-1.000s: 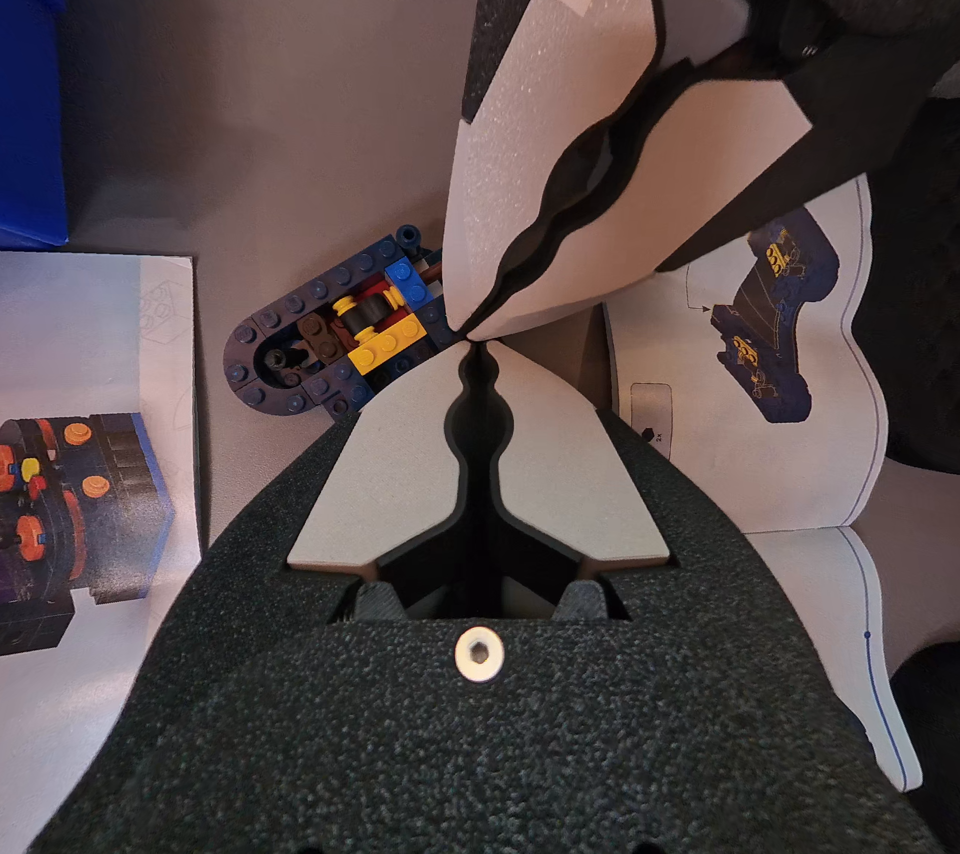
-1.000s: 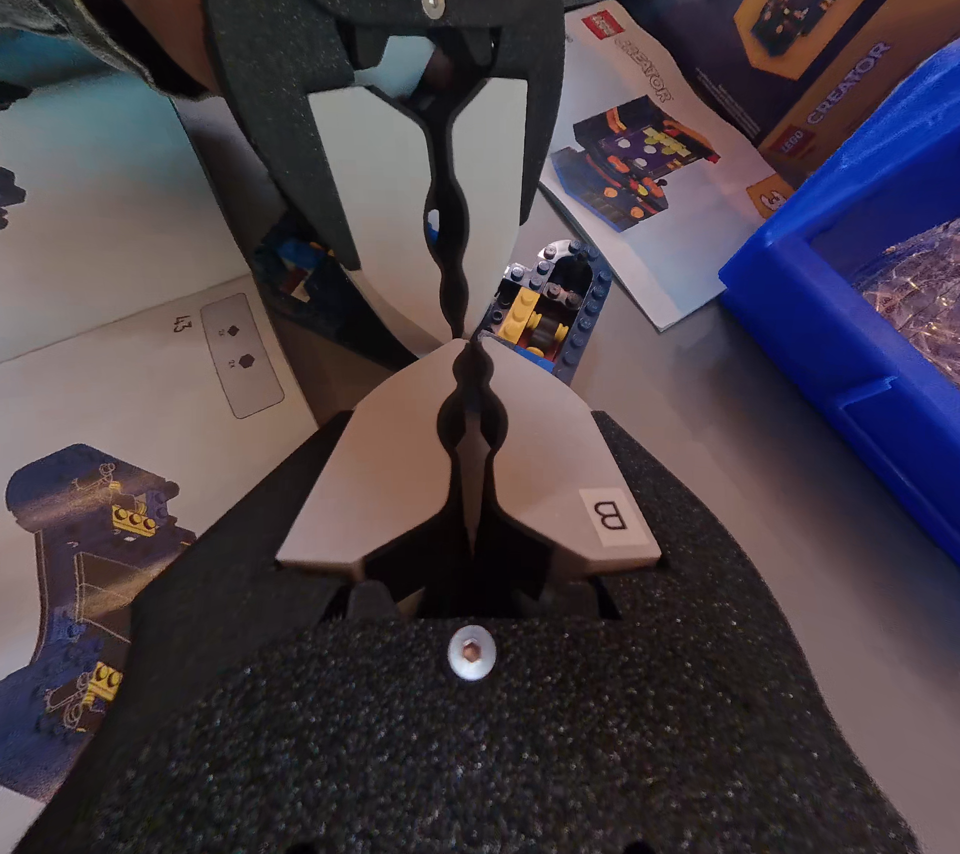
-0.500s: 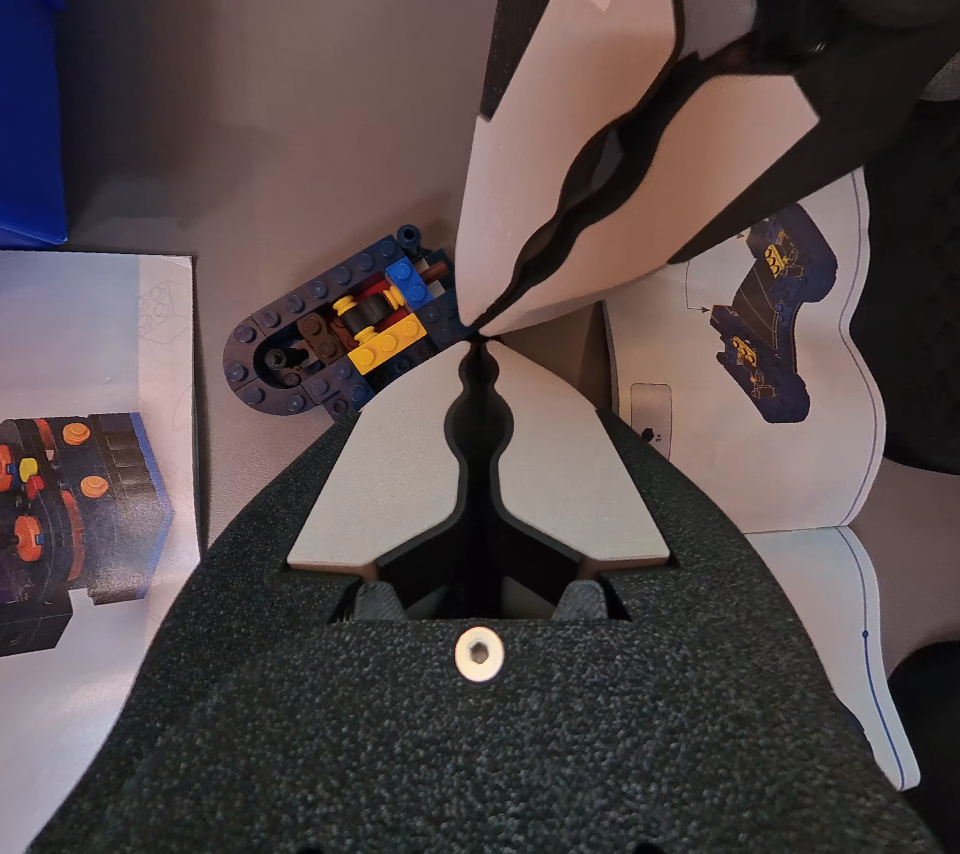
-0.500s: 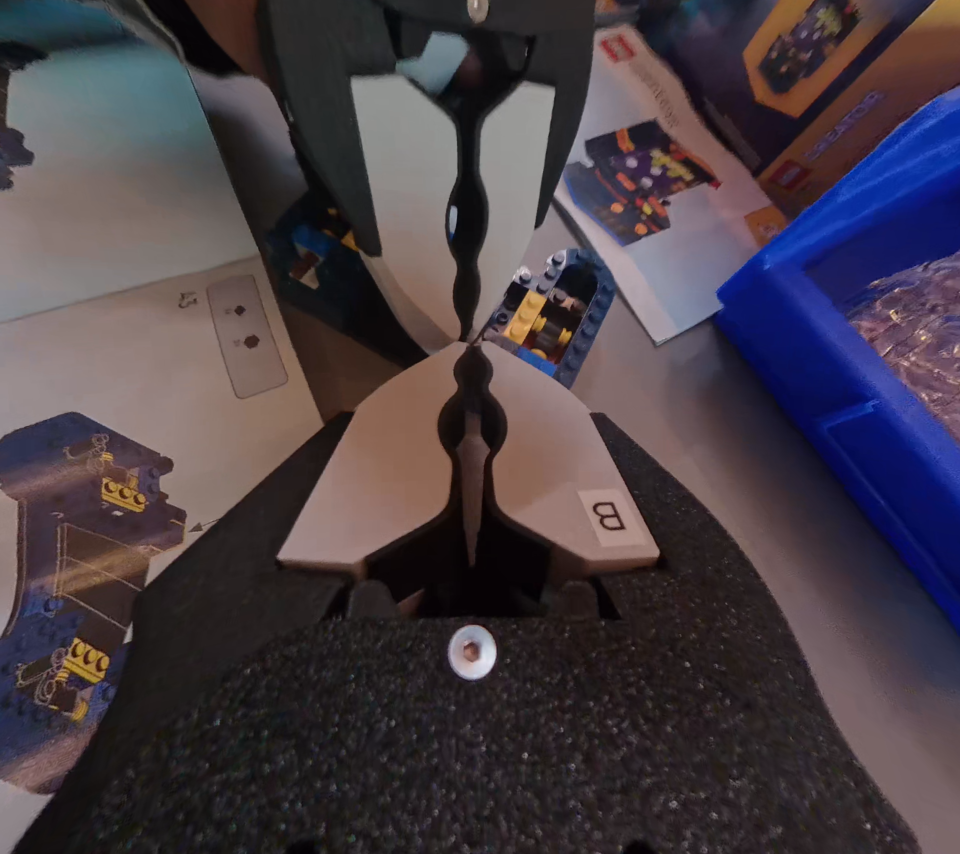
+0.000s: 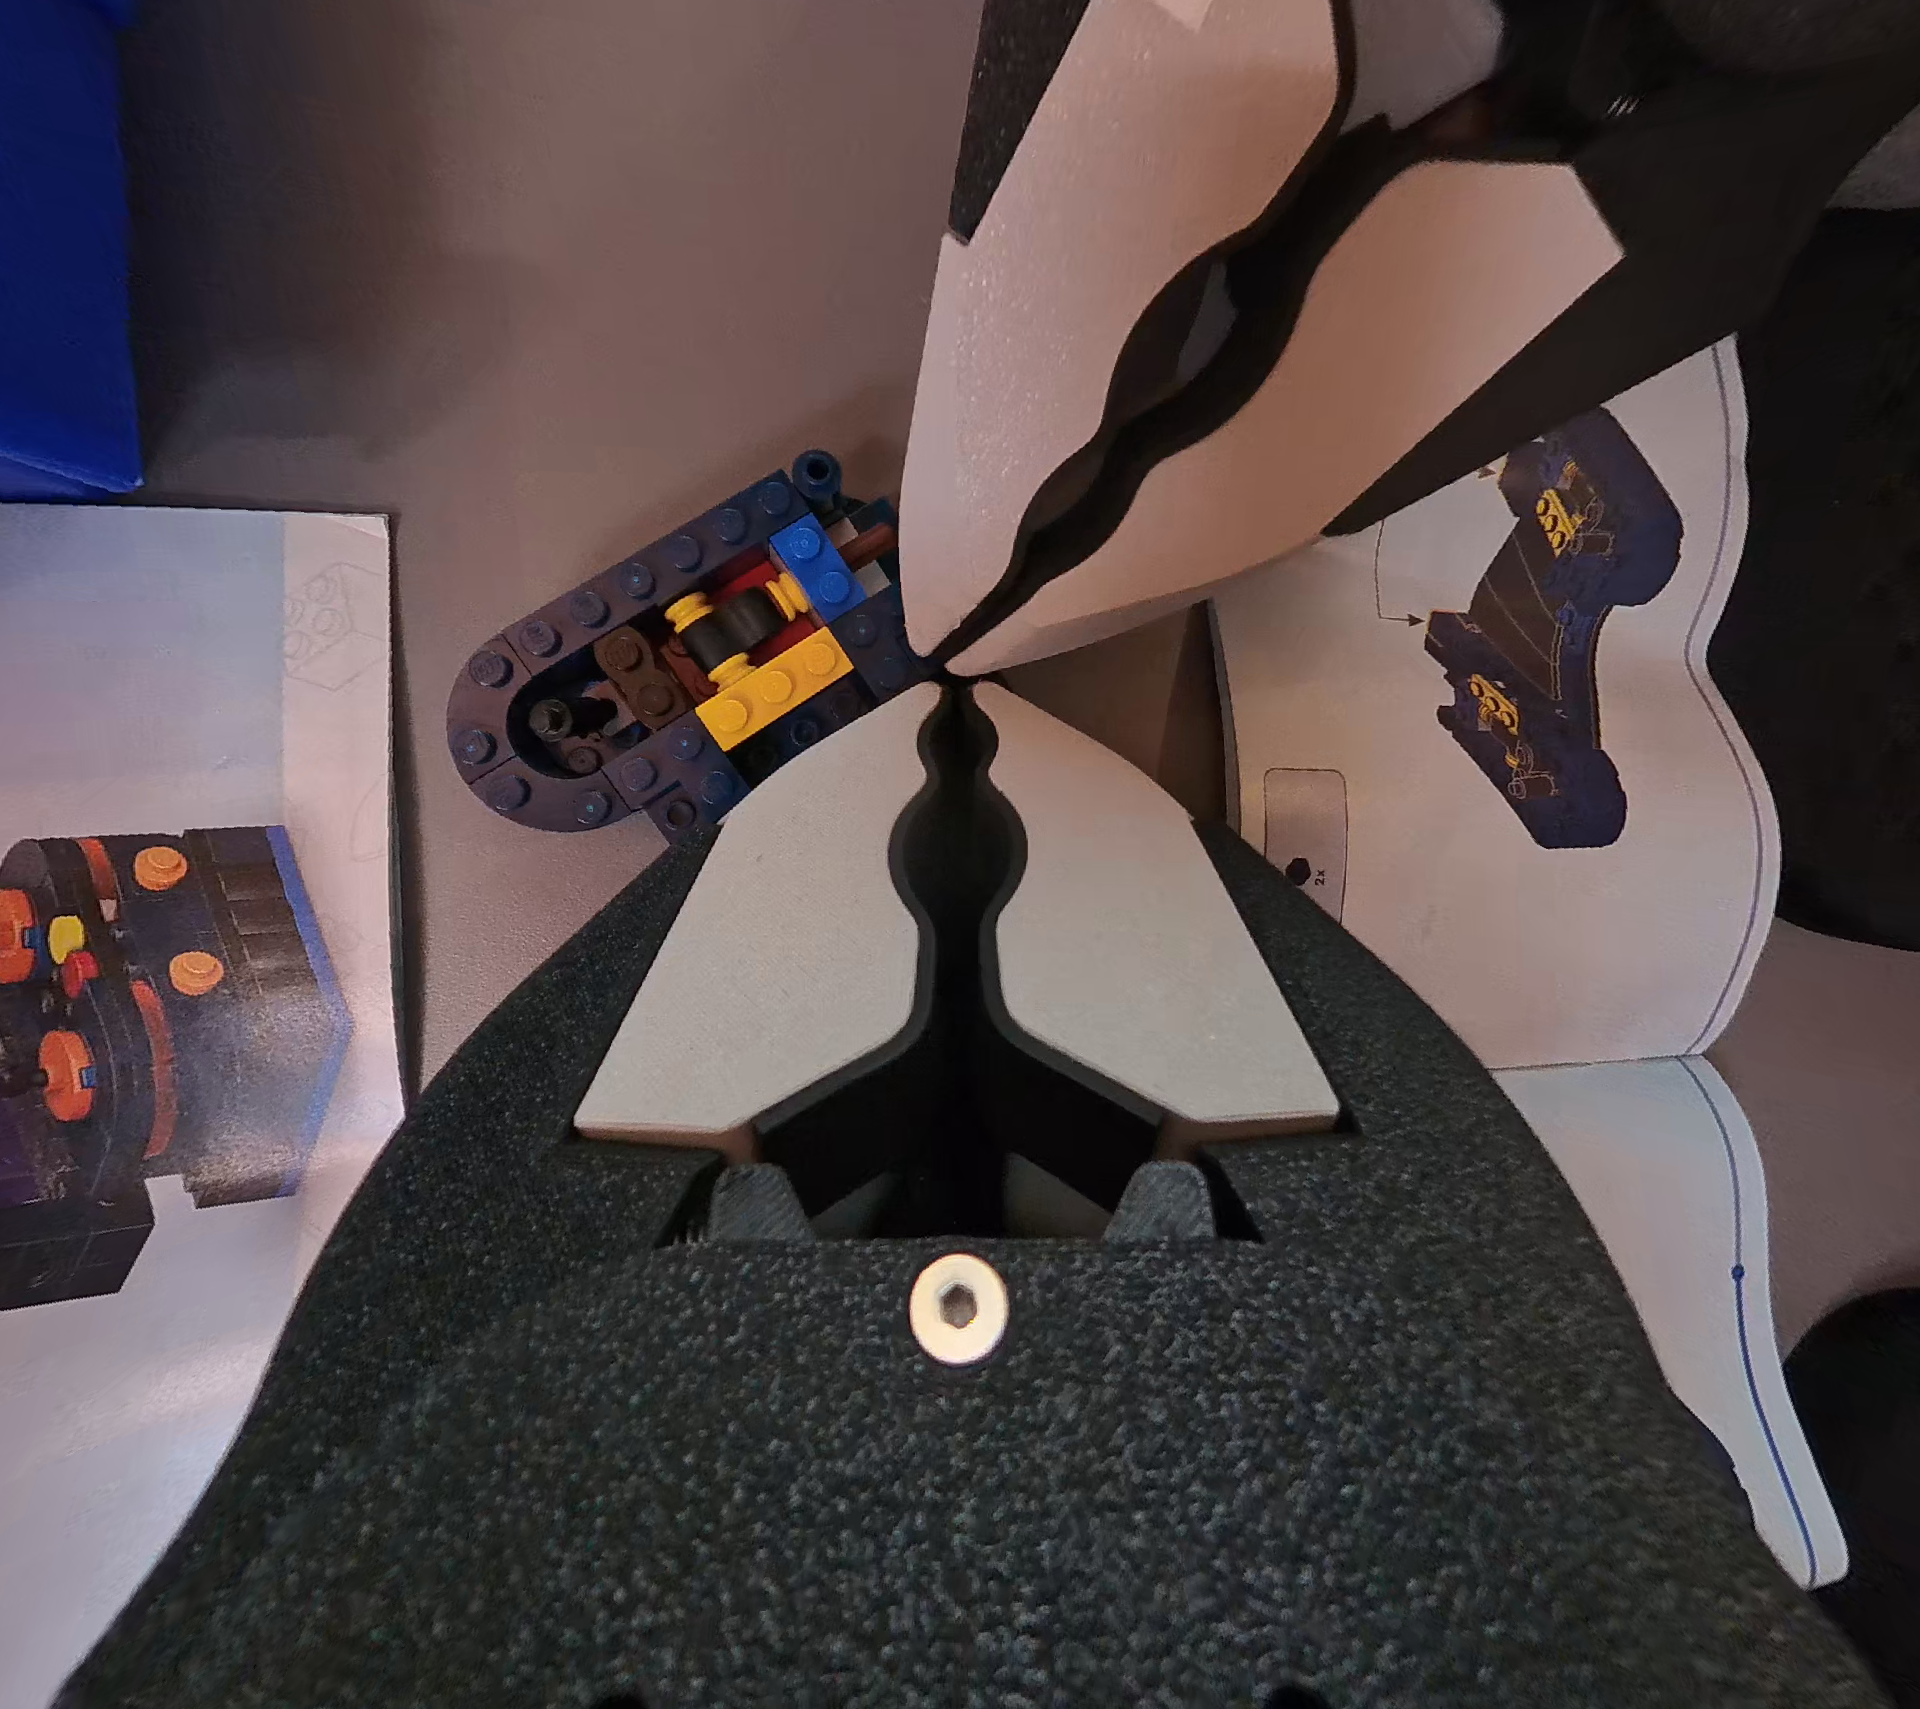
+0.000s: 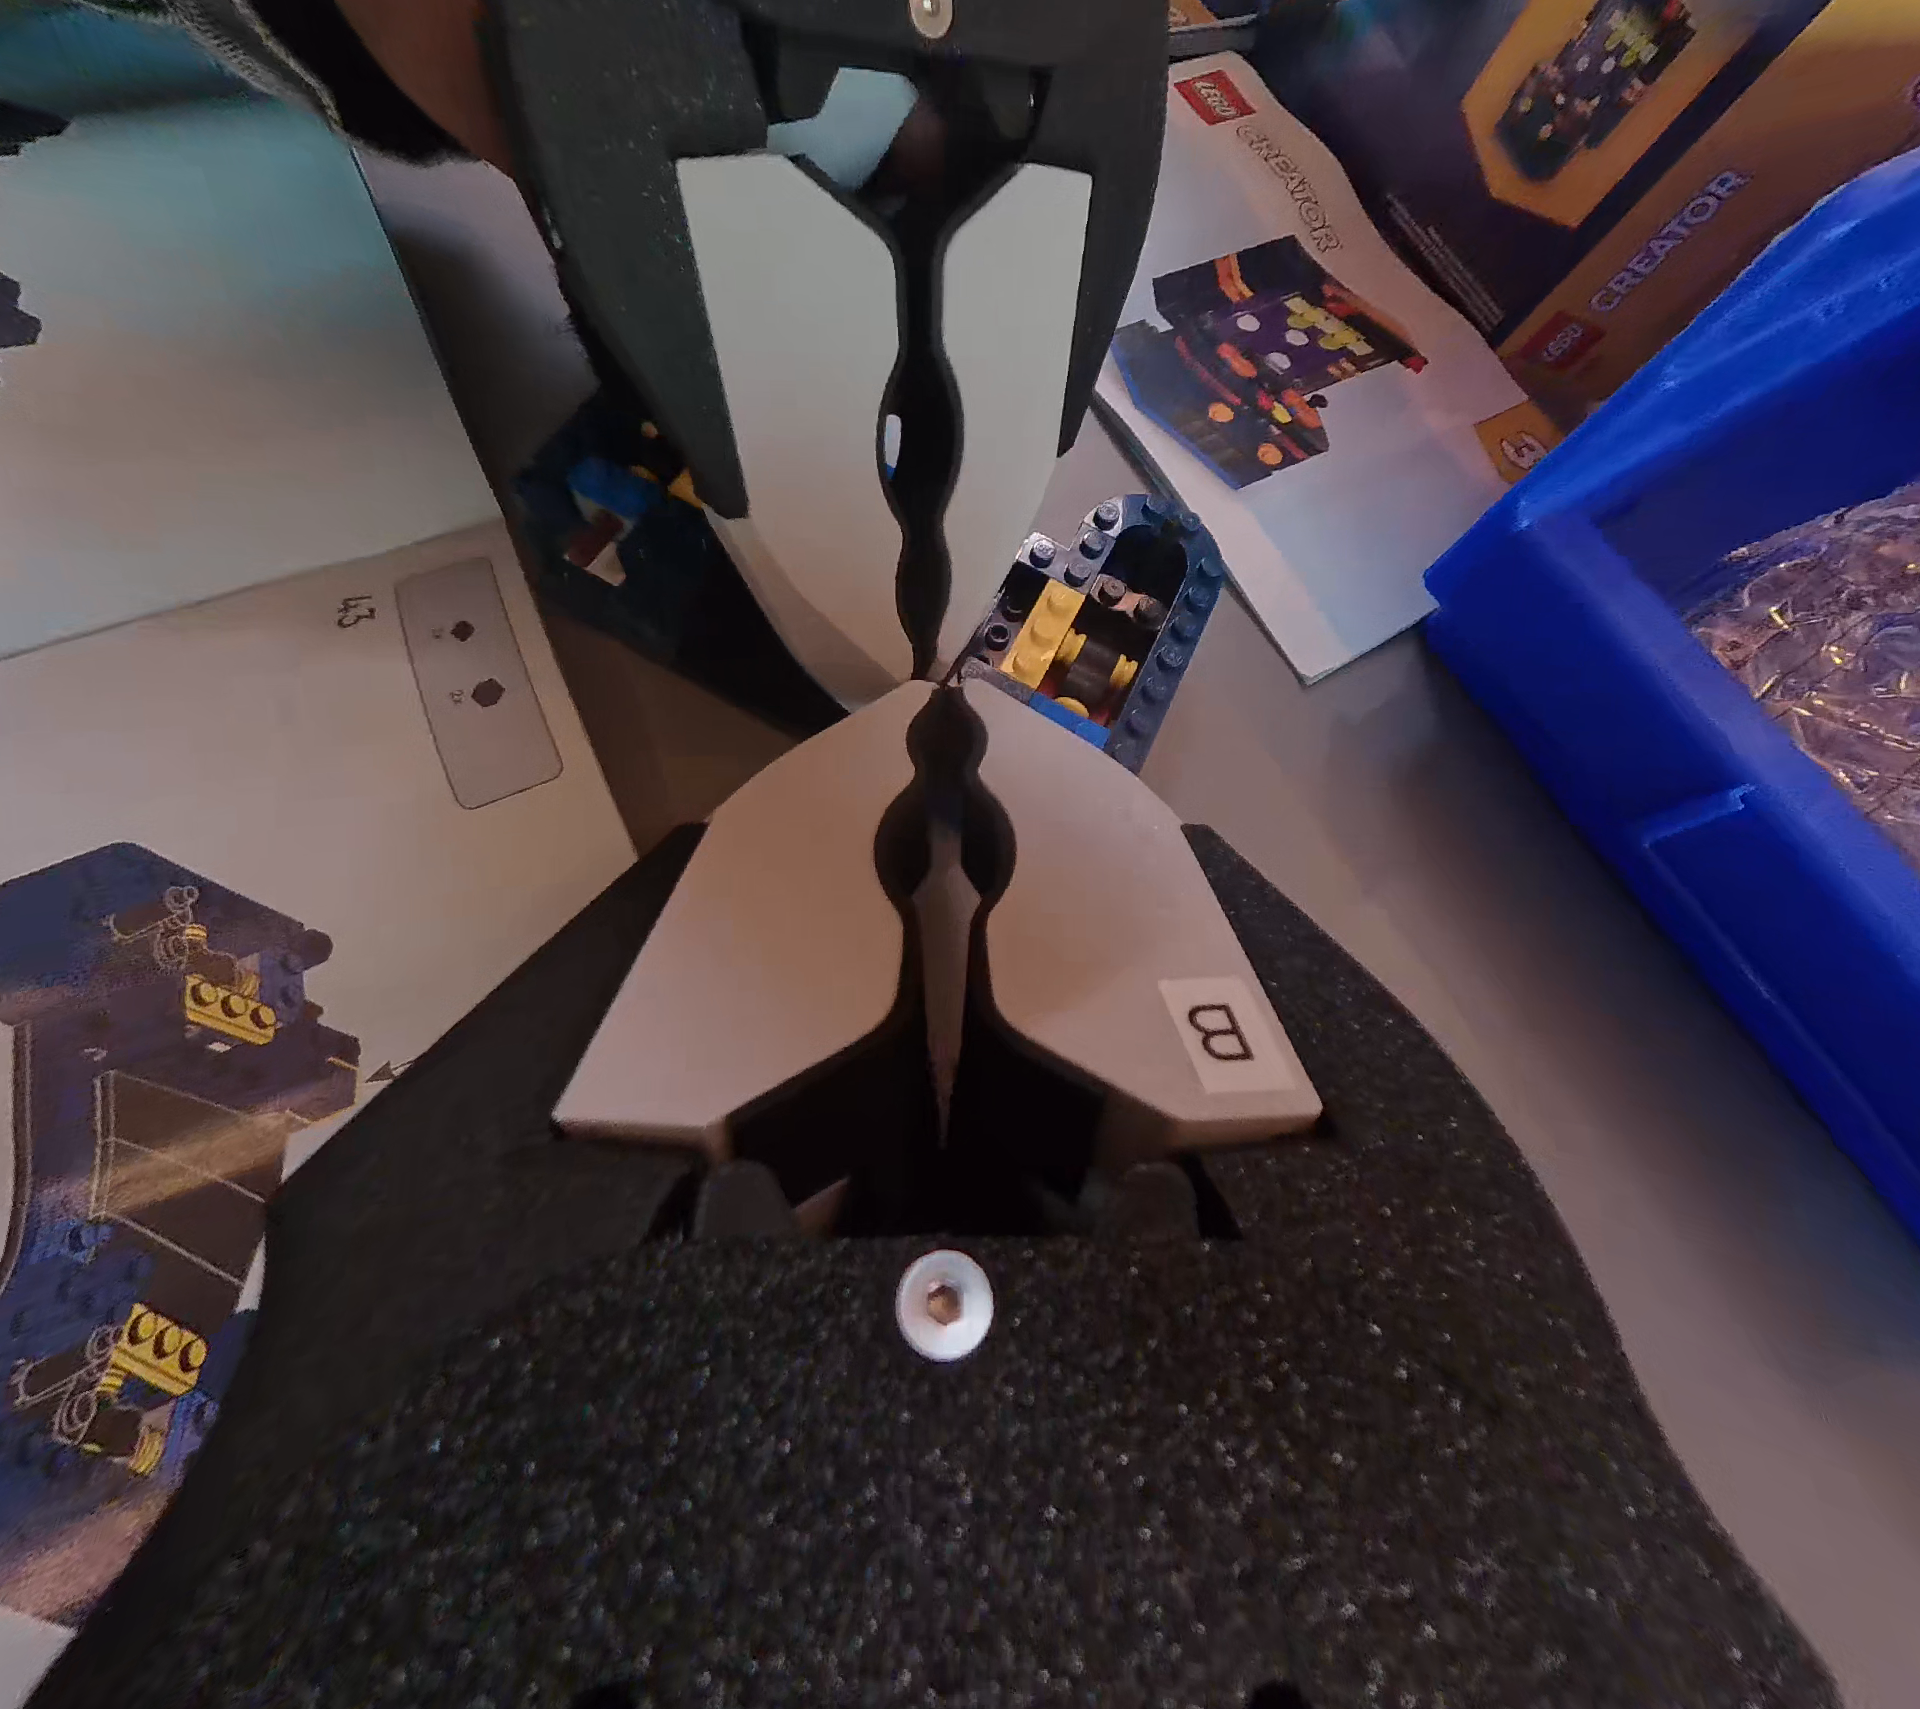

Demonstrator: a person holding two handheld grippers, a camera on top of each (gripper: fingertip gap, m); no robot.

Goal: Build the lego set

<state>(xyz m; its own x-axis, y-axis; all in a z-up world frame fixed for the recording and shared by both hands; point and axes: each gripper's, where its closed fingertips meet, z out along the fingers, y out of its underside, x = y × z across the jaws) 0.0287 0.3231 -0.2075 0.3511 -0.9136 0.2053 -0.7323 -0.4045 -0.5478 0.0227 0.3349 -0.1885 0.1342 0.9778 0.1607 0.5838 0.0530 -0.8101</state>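
Two grippers meet tip to tip over a grey table (image 5: 540,184), right at the edge of a small brick build (image 5: 665,672). The left gripper (image 5: 951,695) has its fingers pressed together, nothing visible between them. The right gripper (image 6: 940,691) comes in from the far side, its fingers together too, tips just beside the left's; whether a tiny piece is pinched there, I cannot tell. The brick build lies flat on the table, a dark blue rounded frame with yellow, blue and black pieces inside, its near end touching or just under both sets of tips. An open instruction booklet (image 5: 1558,828) lies on the right of the left wrist view, a second booklet (image 5: 187,828) on the left. A blue bin (image 6: 1714,620) stands beside the build in the right wrist view, with printed boxes (image 6: 1621,28) behind it.
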